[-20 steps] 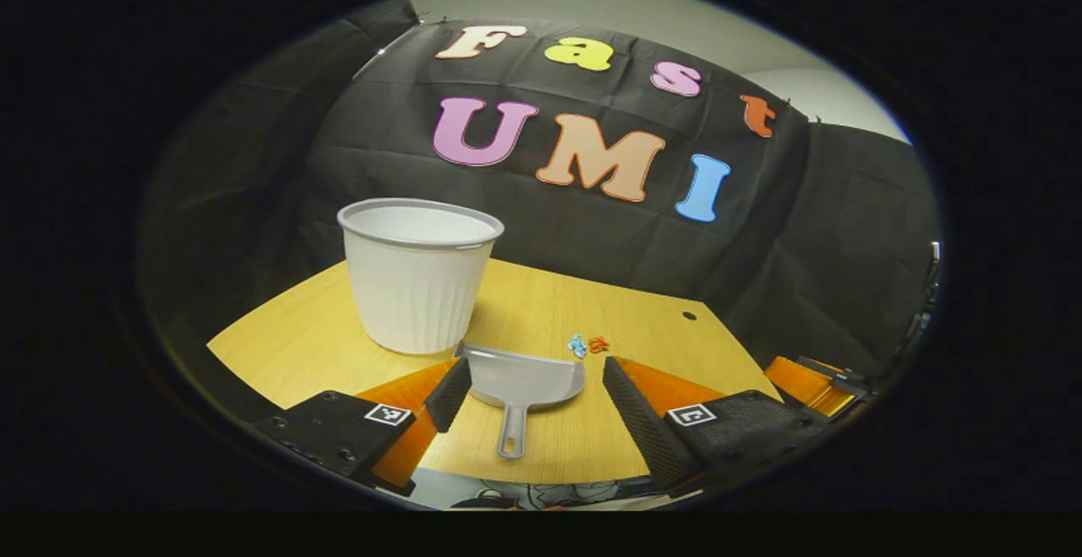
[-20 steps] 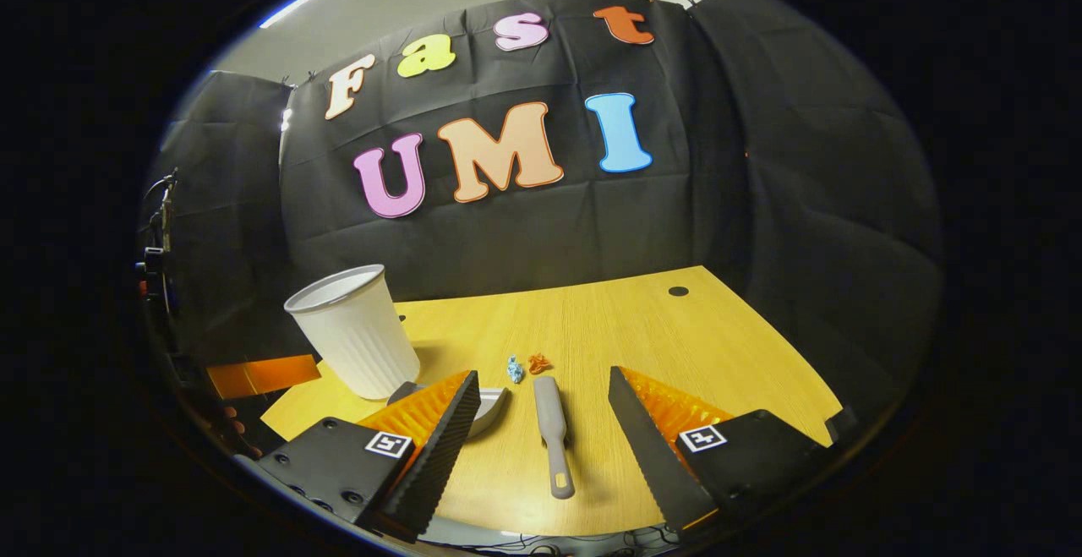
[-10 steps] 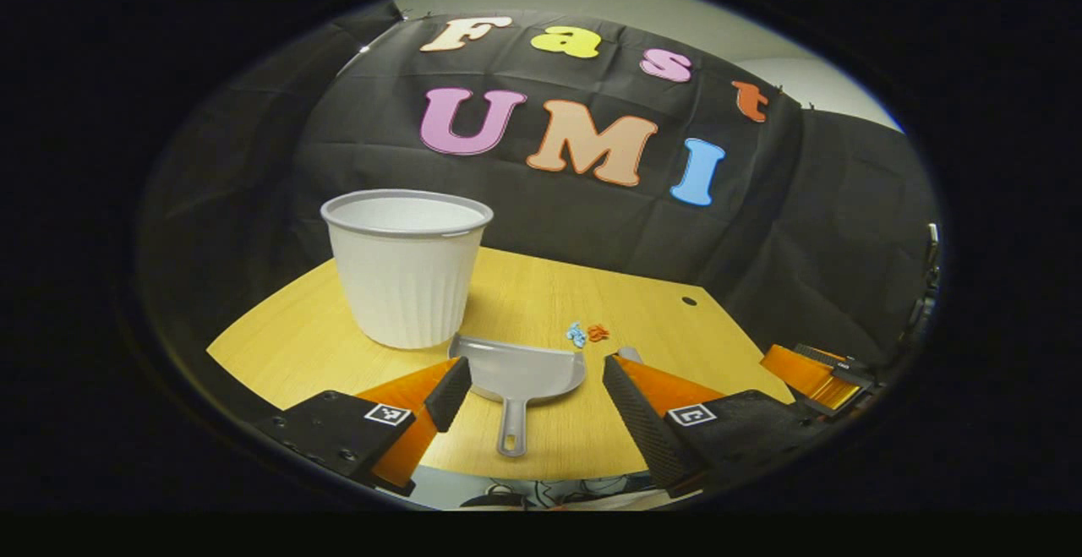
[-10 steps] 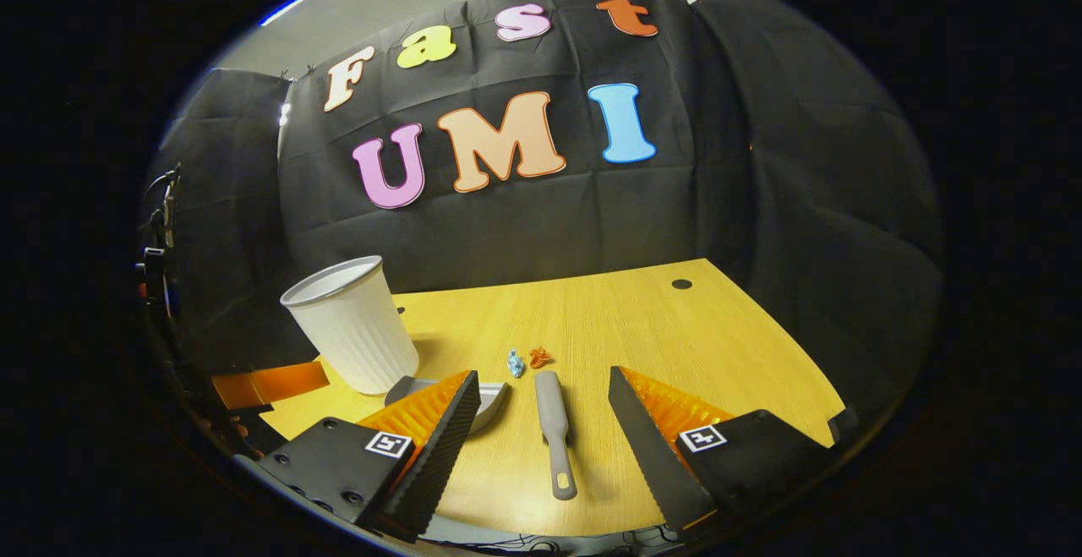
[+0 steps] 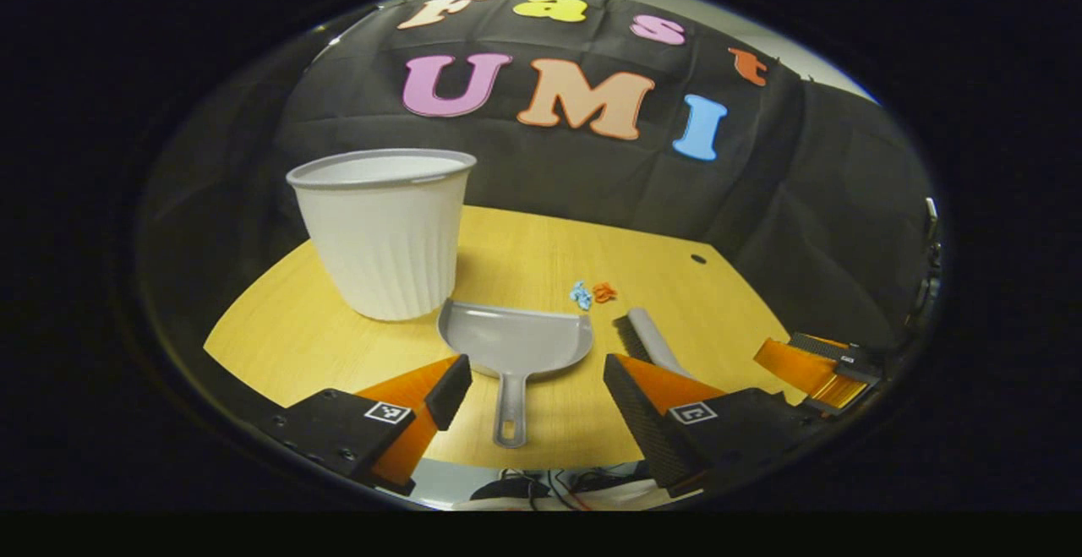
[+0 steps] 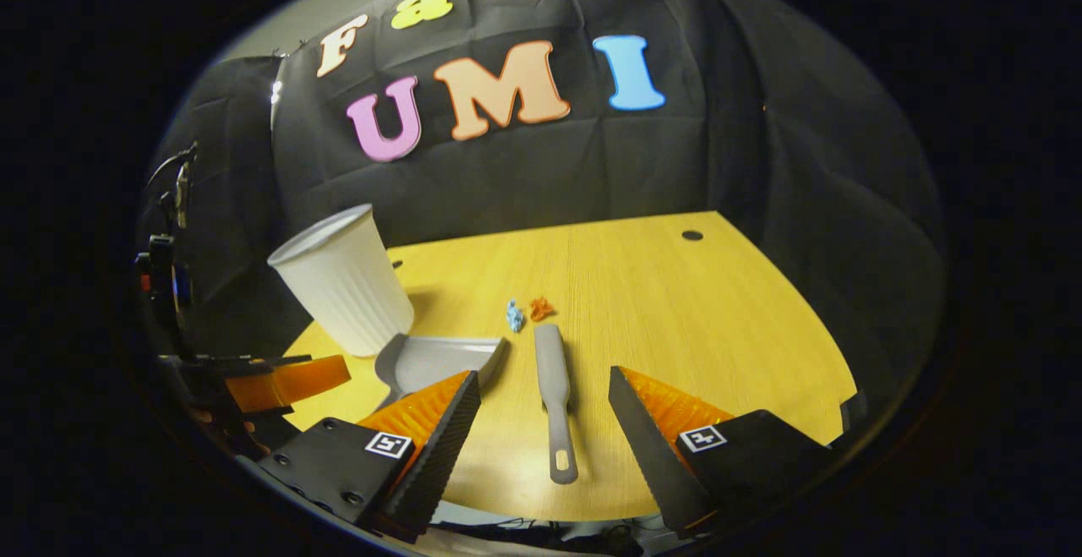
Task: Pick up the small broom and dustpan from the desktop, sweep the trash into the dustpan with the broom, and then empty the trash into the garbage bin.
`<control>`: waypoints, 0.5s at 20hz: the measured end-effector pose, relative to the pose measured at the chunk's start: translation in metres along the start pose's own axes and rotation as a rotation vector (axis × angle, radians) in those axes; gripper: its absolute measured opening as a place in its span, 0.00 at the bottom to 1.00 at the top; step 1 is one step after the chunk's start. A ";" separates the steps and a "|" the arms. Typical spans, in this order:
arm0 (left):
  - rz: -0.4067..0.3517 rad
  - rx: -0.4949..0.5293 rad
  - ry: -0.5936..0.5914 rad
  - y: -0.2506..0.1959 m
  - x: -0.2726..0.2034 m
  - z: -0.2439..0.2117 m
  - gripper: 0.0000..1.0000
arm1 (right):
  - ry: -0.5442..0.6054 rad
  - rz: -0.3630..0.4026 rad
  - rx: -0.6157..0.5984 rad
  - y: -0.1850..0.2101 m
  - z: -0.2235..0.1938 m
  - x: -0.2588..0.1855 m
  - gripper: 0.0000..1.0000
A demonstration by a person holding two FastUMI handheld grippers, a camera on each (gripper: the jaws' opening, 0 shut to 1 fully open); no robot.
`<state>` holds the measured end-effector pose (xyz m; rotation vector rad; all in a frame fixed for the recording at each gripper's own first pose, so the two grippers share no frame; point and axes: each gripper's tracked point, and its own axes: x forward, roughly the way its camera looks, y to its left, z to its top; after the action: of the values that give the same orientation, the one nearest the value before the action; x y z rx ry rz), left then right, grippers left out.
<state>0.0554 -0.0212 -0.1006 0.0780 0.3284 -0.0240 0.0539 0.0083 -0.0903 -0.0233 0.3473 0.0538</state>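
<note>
Both tools lie flat on the surface (image 6: pixel 676 320), and each now sits larger than a second ago: you have closed in. Your left gripper (image 5: pixel 532 388) lines up on the dustpan (image 5: pixel 514 344) handle, your right gripper (image 6: pixel 545 417) on the broom (image 6: pixel 554 392), jaws wide, holding nothing. Trash (image 6: pixel 528 312) lies just beyond; the garbage bin (image 5: pixel 382 232) stands far left. Grasping seems next.

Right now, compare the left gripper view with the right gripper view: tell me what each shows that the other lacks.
Left gripper view: the dustpan whole, handle included, and the broom's bristles. Right gripper view: the broom's full handle, with the dustpan partly behind a finger. Both: bin, trash, table, left gripper, right gripper, each open.
</note>
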 end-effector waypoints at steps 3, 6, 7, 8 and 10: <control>-0.002 0.018 0.174 0.000 0.024 -0.036 0.96 | 0.119 -0.034 -0.077 -0.009 -0.027 0.032 0.94; 0.023 0.029 0.295 0.008 0.044 -0.067 0.96 | 0.227 -0.023 -0.094 -0.009 -0.048 0.058 0.99; 0.039 0.039 0.335 0.012 0.051 -0.077 0.96 | 0.265 -0.021 -0.092 -0.010 -0.056 0.068 0.99; 0.048 0.052 0.371 0.015 0.058 -0.086 0.96 | 0.310 -0.024 -0.087 -0.012 -0.062 0.075 0.99; 0.062 0.063 0.439 0.021 0.069 -0.100 0.96 | 0.388 -0.014 -0.062 -0.014 -0.070 0.084 0.96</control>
<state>0.0890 0.0066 -0.2160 0.1561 0.7636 0.0453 0.1100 -0.0041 -0.1842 -0.0985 0.7334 0.0460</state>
